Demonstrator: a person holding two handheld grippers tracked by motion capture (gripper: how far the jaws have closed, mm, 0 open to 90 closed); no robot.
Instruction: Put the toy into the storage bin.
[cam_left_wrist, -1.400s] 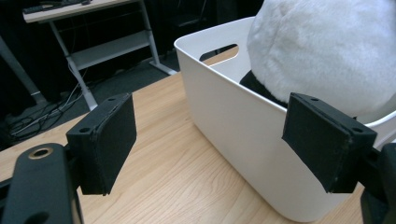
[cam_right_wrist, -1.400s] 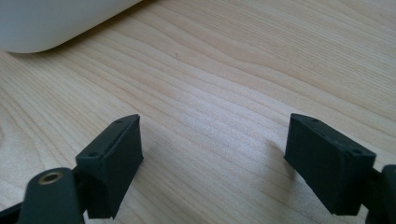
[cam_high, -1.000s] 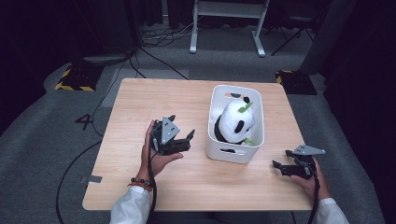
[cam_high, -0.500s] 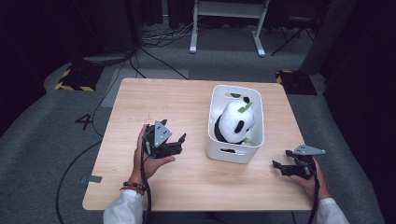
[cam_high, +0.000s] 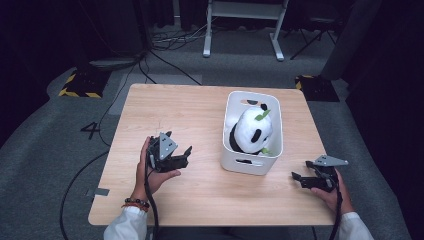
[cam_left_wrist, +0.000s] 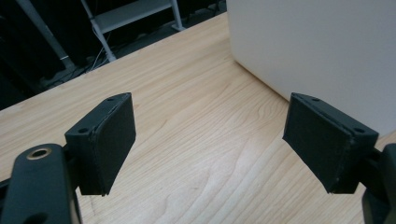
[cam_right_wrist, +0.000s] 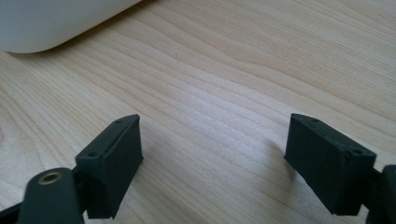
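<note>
A white plastic bin (cam_high: 248, 165) stands on the right half of the wooden table (cam_high: 175, 110). A black-and-white panda plush (cam_high: 252, 131) with green leaves lies inside it. My left gripper (cam_high: 185, 156) is held low over the table, left of the bin, pointing toward it, open with nothing between its pads. In the left gripper view the left gripper (cam_left_wrist: 210, 140) frames bare wood, with the bin's wall (cam_left_wrist: 317, 46) at the upper right. My right gripper (cam_high: 298, 179) rests near the table's front right corner, open and empty. In the right gripper view the right gripper (cam_right_wrist: 215, 158) faces the bin's bottom corner (cam_right_wrist: 56, 18).
The table sits on grey carpet with cables (cam_high: 165, 60) and a white stand's feet (cam_high: 242, 30) behind it. Yellow-black striped blocks (cam_high: 77, 85) lie off the back corners. Bare wood lies between the two grippers in front of the bin.
My left gripper has drawn back to the left, away from the bin, and sunk a little toward the table. The right gripper has stayed where it was.
</note>
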